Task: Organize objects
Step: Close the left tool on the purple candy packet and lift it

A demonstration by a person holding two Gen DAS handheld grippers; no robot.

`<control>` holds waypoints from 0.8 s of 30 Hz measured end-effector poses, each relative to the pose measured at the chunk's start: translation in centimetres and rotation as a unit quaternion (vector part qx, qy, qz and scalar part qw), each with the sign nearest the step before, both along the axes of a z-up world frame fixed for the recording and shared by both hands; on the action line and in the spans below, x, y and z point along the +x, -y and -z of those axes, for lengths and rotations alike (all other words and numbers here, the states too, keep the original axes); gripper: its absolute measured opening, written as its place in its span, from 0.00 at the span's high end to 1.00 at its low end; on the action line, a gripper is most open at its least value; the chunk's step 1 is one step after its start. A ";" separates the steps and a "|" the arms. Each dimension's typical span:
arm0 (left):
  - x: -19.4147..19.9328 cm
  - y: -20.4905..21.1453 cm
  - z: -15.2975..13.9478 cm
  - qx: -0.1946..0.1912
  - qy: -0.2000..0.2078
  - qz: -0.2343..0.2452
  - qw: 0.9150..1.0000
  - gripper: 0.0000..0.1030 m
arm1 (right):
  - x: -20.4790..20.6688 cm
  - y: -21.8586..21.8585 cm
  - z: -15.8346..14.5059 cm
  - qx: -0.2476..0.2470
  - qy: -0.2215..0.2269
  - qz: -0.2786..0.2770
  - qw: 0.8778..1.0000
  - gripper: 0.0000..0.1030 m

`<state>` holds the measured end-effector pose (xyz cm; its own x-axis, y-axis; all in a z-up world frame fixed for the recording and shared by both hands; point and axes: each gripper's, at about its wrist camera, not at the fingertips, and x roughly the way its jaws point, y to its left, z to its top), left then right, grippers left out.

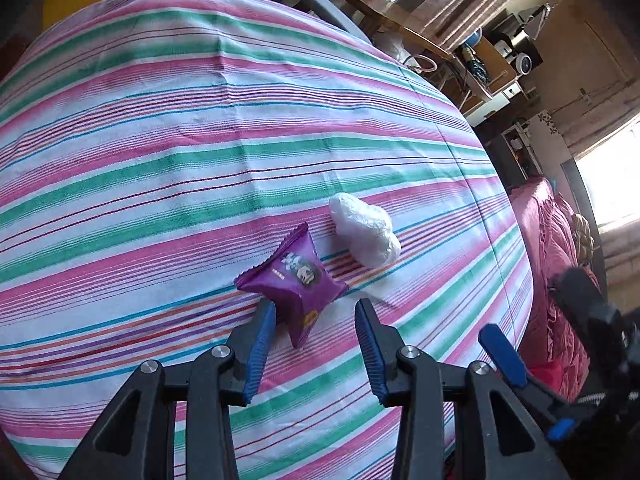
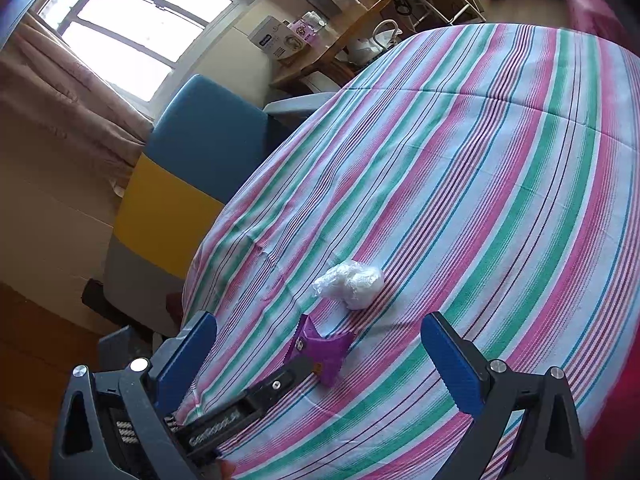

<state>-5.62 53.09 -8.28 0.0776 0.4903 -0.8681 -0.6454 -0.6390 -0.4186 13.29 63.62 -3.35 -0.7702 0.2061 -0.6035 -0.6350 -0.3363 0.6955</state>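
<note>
- Your left gripper (image 1: 315, 312) hangs over the striped cloth (image 1: 160, 168) that covers the table, tilted steeply down, its 2 blue-padded jaws apart.
- The purple snack packet (image 1: 298, 280) lies on the cloth with its lower tip between those jaws; the left pad is just beside the packet's edge, the right pad stands clear of it. You cannot tell from this view whether the left pad touches the wrapper.
- The white plastic-wrapped bundle (image 1: 366, 230) lies on the cloth just beyond the packet, toward the table's right edge, close to the packet but not touching it.
- Both things sit in the near right part of the table, far from its far edge.
- Your right gripper (image 2: 319, 340) is spread wide with nothing between its pads, held above the table's near edge.
- In the right wrist view, 1 black finger of the left gripper (image 2: 276, 384) reaches in from the lower left and its tip meets the purple packet (image 2: 328, 354); the white bundle (image 2: 352, 284) lies beyond.
- A blue and yellow chair (image 2: 192, 160) stands off the table's far side.
</note>
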 end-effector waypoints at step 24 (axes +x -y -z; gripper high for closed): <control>0.9 2.1 1.5 -0.049 -0.112 0.053 0.991 0.70 | -0.3 0.1 -0.1 0.000 0.009 -0.013 1.000 0.00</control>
